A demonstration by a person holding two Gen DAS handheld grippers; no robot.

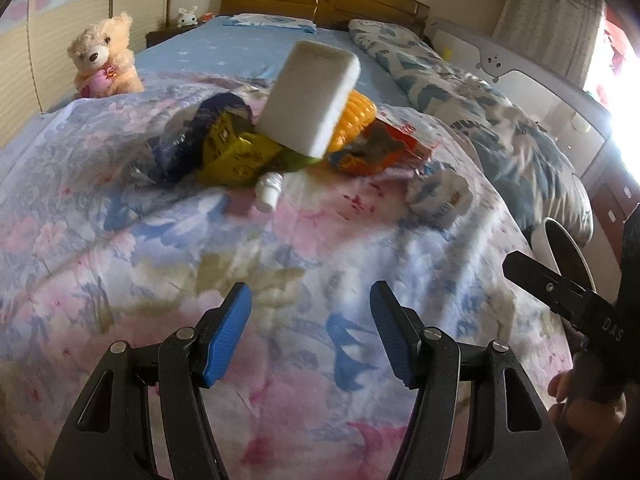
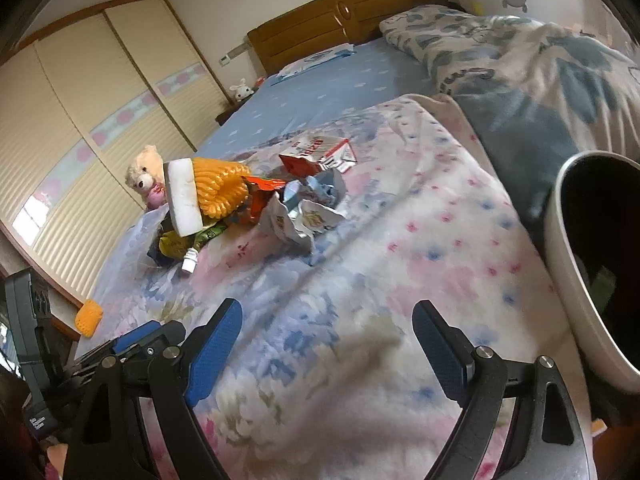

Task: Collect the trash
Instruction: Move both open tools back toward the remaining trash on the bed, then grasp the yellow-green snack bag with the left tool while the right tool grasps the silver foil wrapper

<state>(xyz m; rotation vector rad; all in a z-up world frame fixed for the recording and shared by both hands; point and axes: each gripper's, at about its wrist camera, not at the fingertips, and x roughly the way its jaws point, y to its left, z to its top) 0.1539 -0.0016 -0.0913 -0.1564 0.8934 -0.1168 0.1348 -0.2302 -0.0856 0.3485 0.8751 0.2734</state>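
Note:
A heap of trash lies on the floral quilt [image 1: 280,272]: a white sponge block [image 1: 310,96] leaning on a yellow ribbed piece [image 1: 356,120], a yellow wrapper [image 1: 232,156], a dark blue bag [image 1: 188,144], an orange wrapper [image 1: 376,152], a small white bottle [image 1: 268,192] and a crumpled white-blue wrapper [image 1: 440,196]. My left gripper [image 1: 311,291] hovers open short of the heap with nothing between its pads. My right gripper [image 2: 327,309] is open and empty too, with the crumpled wrapper [image 2: 308,212], a red-white box [image 2: 320,156] and the sponge [image 2: 182,200] ahead of it.
A white bin [image 2: 558,240] with a dark inside stands at the bed's right edge, close to my right gripper. A teddy bear [image 1: 104,56] sits at the far left. A folded blue-patterned duvet [image 1: 480,112] lies along the right. An orange piece [image 2: 88,318] sits by the bed's left edge.

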